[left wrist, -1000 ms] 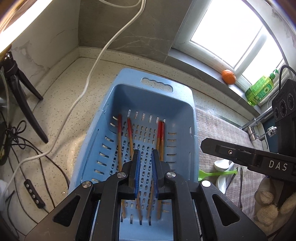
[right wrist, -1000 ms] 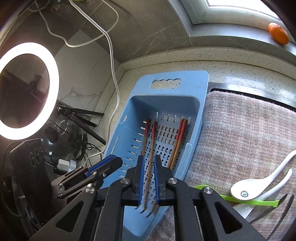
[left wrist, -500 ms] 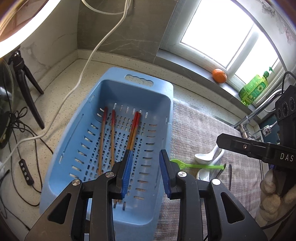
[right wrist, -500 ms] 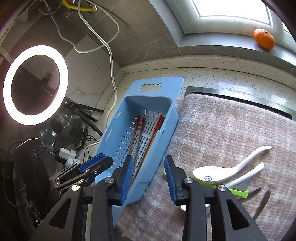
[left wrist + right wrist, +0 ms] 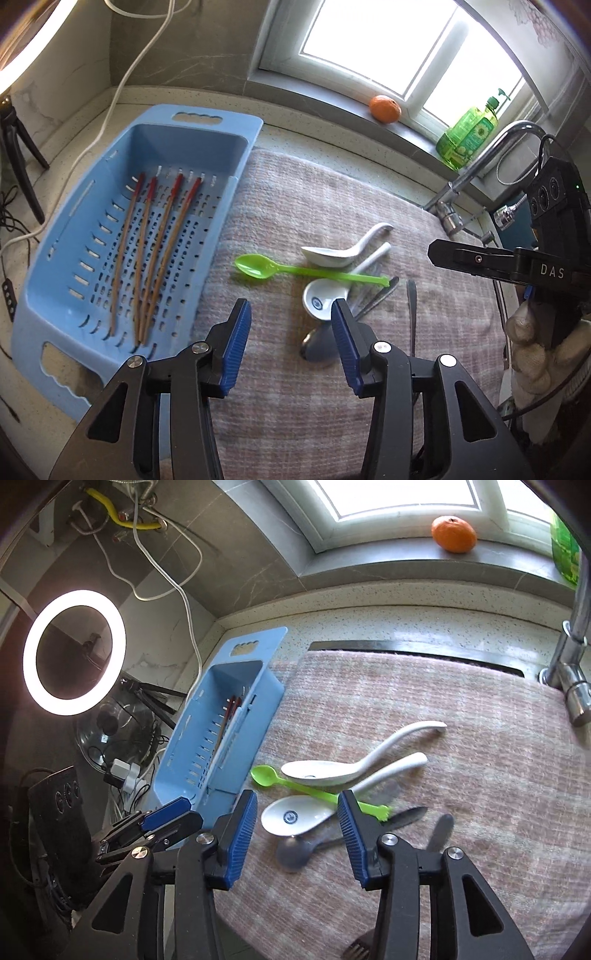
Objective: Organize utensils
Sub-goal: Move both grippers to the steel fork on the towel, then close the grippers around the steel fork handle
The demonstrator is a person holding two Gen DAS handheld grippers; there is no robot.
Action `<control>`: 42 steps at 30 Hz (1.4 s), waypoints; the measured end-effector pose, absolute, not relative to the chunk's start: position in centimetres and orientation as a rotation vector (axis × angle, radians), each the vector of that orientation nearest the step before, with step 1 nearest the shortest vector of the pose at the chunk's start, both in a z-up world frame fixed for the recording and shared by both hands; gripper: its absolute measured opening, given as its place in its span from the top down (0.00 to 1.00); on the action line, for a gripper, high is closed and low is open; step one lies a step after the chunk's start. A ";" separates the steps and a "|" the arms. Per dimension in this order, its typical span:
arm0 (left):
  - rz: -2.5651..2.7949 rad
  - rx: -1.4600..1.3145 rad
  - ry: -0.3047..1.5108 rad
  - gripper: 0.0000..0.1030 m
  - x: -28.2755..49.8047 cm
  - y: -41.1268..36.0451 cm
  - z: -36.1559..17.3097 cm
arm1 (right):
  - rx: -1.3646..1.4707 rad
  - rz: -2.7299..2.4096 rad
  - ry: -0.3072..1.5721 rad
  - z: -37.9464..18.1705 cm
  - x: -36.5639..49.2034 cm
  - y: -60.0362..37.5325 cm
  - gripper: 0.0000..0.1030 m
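Both grippers are spread wide with nothing held between the blue pads. The left gripper (image 5: 291, 343) is hung over the checked towel (image 5: 332, 406), and the right gripper (image 5: 297, 834) is parked just above the spoon pile.

Four red-tipped chopsticks (image 5: 151, 254) are laid lengthwise in the blue slotted basket (image 5: 66, 314), out at 10 o'clock in the left wrist view, slightly fanned and crossing near the lower ends.

On the towel at about 1 o'clock, a green plastic spoon (image 5: 280, 268) is laid across a pile: two white ceramic spoons (image 5: 328, 254) with handles pointed to 2 o'clock, plus a few metal utensils (image 5: 412, 314) partly tucked under them. The exact metal pieces can't be told apart.

An orange (image 5: 385, 108) and a green bottle (image 5: 469, 134) are seen on the windowsill, and a faucet (image 5: 476, 173) is spotted at 2 o'clock.
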State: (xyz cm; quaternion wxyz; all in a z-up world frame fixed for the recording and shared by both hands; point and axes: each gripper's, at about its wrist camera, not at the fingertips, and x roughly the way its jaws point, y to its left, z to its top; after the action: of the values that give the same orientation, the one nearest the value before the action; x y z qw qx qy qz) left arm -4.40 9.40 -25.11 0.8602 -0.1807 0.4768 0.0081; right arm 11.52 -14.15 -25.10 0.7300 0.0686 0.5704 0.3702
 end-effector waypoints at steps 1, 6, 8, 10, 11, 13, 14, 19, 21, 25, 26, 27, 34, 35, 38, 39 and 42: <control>0.003 -0.379 1.011 0.57 -4.5 8.7 -25.4 | 0.157 0.806 1.268 -25.5 11.5 -14.9 0.51; -0.061 -0.390 1.058 0.57 -4.6 5.7 -27.0 | 0.211 0.763 1.366 -28.1 11.1 -18.4 0.50; -0.090 -0.394 1.076 0.57 -4.6 4.5 -27.7 | 0.230 0.758 1.391 -28.9 10.5 -19.5 0.50; -0.121 -0.401 1.092 0.57 -4.8 3.3 -28.2 | 0.243 0.756 1.416 -29.7 10.0 -20.3 0.50; -0.141 -0.408 1.099 0.57 -4.8 2.8 -28.6 | 0.250 0.759 1.432 -30.1 9.7 -20.7 0.50; -0.177 -0.419 1.113 0.57 -4.9 1.5 -29.1 | 0.265 0.763 1.460 -30.8 9.2 -21.2 0.50; -0.192 -0.417 1.120 0.57 -5.0 1.0 -29.4 | 0.275 0.764 1.471 -31.1 8.9 -21.5 0.50; -0.256 -0.395 1.151 0.57 -5.2 -1.6 -30.5 | 0.322 0.792 1.538 -32.7 7.9 -22.3 0.51; -0.280 -0.389 1.159 0.57 -5.3 -2.3 -30.6 | 0.339 0.798 1.559 -33.2 7.7 -22.5 0.51; -0.324 -0.375 1.171 0.59 -5.4 -3.4 -30.7 | 0.352 0.812 1.575 -33.6 7.3 -22.7 0.51; -0.331 -0.368 1.175 0.59 -5.4 -3.6 -30.8 | 0.350 0.814 1.578 -33.7 7.2 -22.6 0.51; -0.338 -0.359 1.181 0.59 -5.4 -3.9 -30.9 | 0.351 0.815 1.581 -33.8 7.2 -22.6 0.53; -0.379 -0.300 1.228 0.59 -5.2 -5.4 -31.8 | 0.368 0.799 1.615 -34.7 7.0 -22.4 0.66; -0.385 -0.288 1.234 0.59 -5.2 -5.6 -31.9 | 0.368 0.799 1.618 -34.9 7.0 -22.3 0.66; -0.394 -0.268 1.245 0.59 -5.1 -6.0 -32.2 | 0.371 0.795 1.624 -35.2 7.1 -22.1 0.72; -0.398 -0.266 1.244 0.60 -5.0 -6.0 -32.3 | 0.370 0.795 1.626 -35.3 7.1 -22.1 0.75; -0.398 -0.262 1.238 0.67 -4.8 -5.9 -32.4 | 0.379 0.801 1.636 -35.6 7.0 -22.1 0.80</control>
State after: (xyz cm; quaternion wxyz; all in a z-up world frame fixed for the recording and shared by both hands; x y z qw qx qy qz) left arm -4.82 -5.93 -32.39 0.7879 -0.1217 0.5747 -0.1846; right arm 6.96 -22.05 -35.63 0.5975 0.1632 0.7052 0.3450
